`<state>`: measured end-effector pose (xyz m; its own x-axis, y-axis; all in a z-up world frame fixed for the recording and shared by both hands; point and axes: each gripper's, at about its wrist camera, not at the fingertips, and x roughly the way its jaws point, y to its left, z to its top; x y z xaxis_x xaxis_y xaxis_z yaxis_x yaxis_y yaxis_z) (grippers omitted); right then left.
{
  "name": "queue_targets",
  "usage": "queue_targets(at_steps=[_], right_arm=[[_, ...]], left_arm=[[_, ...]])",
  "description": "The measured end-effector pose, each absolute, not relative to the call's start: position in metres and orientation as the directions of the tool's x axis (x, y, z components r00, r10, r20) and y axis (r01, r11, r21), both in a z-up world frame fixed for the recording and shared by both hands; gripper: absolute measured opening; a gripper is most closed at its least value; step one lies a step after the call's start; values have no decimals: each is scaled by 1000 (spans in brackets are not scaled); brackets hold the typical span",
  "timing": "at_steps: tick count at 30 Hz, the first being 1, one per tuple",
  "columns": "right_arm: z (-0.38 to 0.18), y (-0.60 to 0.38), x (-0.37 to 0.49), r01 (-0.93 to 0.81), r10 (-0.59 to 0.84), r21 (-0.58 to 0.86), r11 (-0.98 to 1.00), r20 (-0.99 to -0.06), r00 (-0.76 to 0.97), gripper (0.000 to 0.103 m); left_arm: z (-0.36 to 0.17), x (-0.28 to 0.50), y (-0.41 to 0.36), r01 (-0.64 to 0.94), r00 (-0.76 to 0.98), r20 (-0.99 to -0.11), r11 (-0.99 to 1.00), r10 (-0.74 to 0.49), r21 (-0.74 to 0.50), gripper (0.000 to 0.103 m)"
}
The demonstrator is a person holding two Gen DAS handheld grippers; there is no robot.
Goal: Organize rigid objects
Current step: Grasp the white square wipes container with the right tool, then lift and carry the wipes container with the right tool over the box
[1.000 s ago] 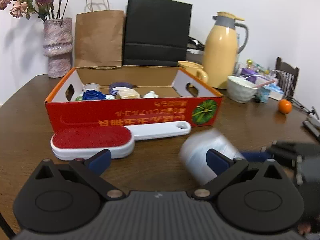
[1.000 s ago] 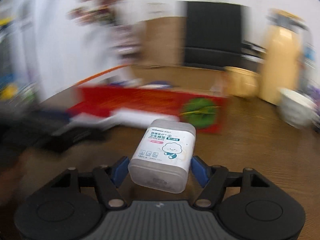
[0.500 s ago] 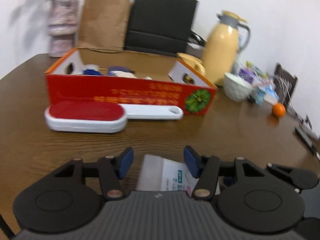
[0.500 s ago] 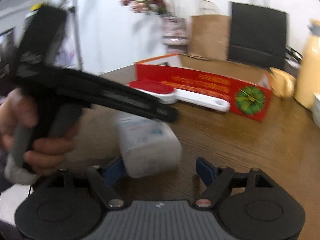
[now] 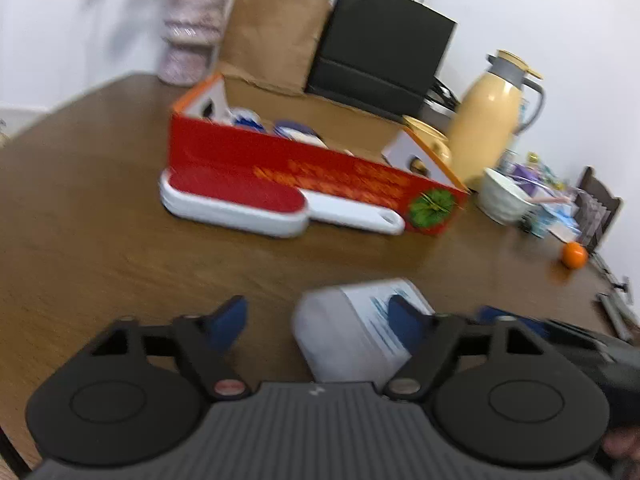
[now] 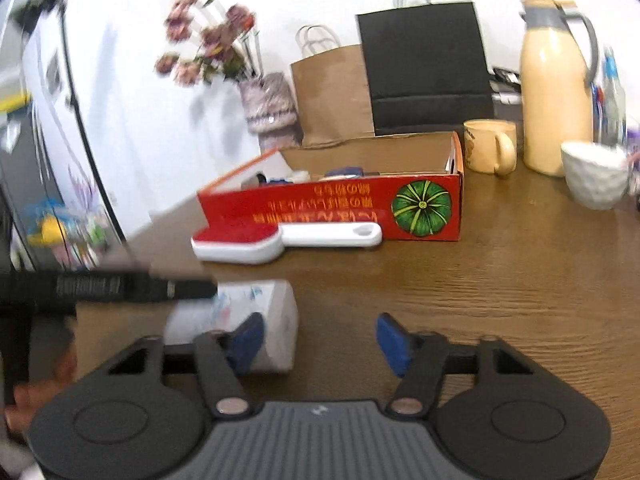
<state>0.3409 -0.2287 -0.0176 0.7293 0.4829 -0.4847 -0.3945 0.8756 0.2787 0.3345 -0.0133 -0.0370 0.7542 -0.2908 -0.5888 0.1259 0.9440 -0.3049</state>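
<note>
A white plastic container with a printed label [image 5: 352, 328] lies on the wooden table, between the two grippers. My left gripper [image 5: 318, 318] is open, and its right finger overlaps the container. In the right wrist view the container [image 6: 256, 320] lies at the left, behind my left finger. My right gripper [image 6: 320, 338] is open and holds nothing. A red cardboard box [image 5: 320, 176] with several small items stands further back. A red and white lint brush [image 5: 256, 204] lies along its front.
A yellow thermos [image 5: 488, 124], yellow mug [image 6: 488, 146], white bowl [image 5: 504, 196], orange [image 5: 574, 255], brown bag [image 5: 272, 36], black bag [image 5: 380, 52] and flower vase [image 5: 190, 28] stand behind and right of the box. The left gripper's body [image 6: 104, 286] crosses the right wrist view.
My right gripper has let go of the white container, which now lies on the table. Both grippers have shifted and the container sits off to the side of each.
</note>
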Motion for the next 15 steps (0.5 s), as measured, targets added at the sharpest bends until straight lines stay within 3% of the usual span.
queue_targets(at_steps=[2,8,12,15], right_arm=[[-22,-229,350,-392,531,365,844,-466,708,43],[-30,-218,361,-380,610,502,777,-448,654,35],[-32,-219,363,-353,622,548,758,-448,641,31],[-29,-216,357,-351,610,528,773,-466,641,31]], left_arm=[[-39,329,-16,173,745,-567,923,-351,-343,51],[-43,331,-17,193,734,-555,904,-391,-382,53],[-51,336,-10,185,682,-581,873,-444,-451,66],[-54,328,-15,209,690,-572,879,-443,-428,61]])
